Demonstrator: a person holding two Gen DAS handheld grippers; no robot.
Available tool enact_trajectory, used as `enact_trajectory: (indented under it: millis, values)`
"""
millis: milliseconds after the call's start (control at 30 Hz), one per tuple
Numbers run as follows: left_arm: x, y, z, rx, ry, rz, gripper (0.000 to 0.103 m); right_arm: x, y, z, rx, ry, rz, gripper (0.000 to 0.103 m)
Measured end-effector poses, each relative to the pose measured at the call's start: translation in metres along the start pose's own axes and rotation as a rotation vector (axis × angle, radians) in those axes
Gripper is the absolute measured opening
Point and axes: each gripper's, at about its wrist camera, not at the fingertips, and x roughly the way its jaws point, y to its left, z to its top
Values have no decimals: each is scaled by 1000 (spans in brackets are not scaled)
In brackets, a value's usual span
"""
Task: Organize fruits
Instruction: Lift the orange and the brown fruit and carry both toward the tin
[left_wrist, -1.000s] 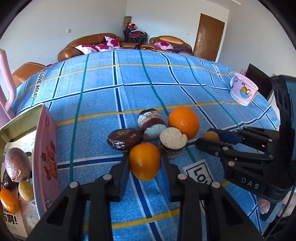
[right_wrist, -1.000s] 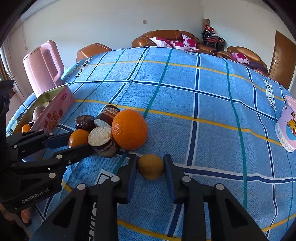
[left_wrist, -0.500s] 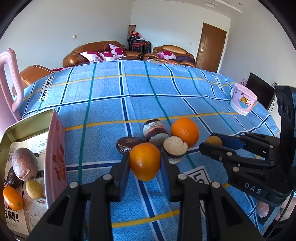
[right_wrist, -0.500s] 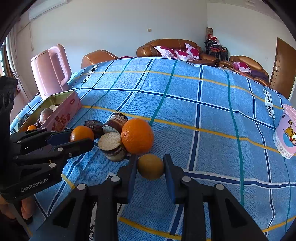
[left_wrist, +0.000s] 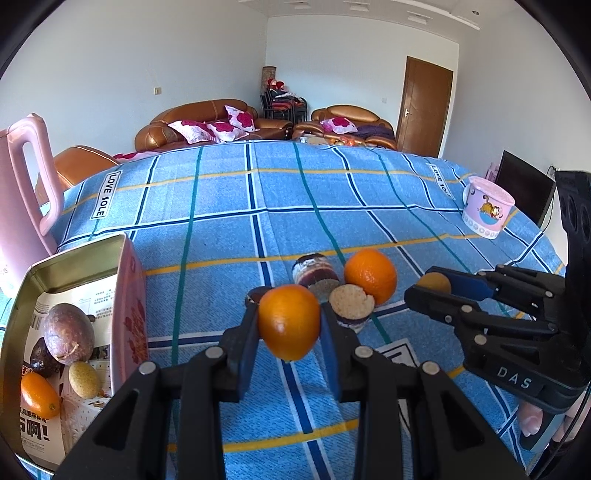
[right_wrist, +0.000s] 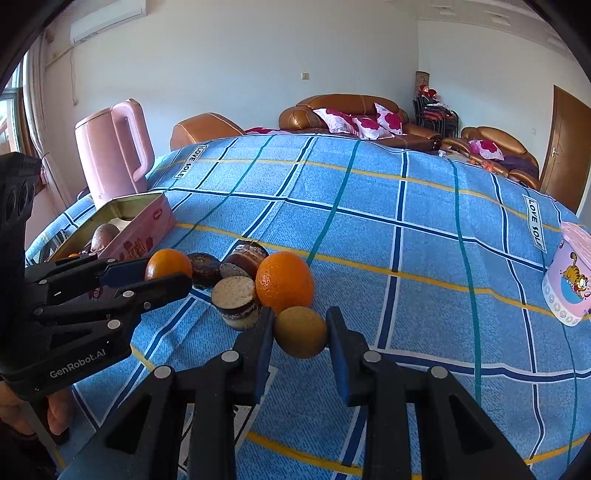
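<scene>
Left gripper clamps a glossy orange tangerine, slightly taller than wide; right gripper clamps a dull yellow-brown fruit, long axis crosswise.

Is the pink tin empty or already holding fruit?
Holding fruit: the tin is open, with a passion fruit, a kumquat and other small pieces inside on printed paper.

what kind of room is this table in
Most likely a home living room: brown leather sofas with flowered cushions stand behind the table's blue checked cloth, a wooden door lies beyond, and an air conditioner is mounted high on the wall.
</scene>
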Motion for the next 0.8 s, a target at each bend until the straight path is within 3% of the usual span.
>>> enact_trajectory:
  millis: [800]
  values:
    - [-20, 0, -2, 1, -113, 56, 33, -20, 0, -2, -3, -115, -2, 31]
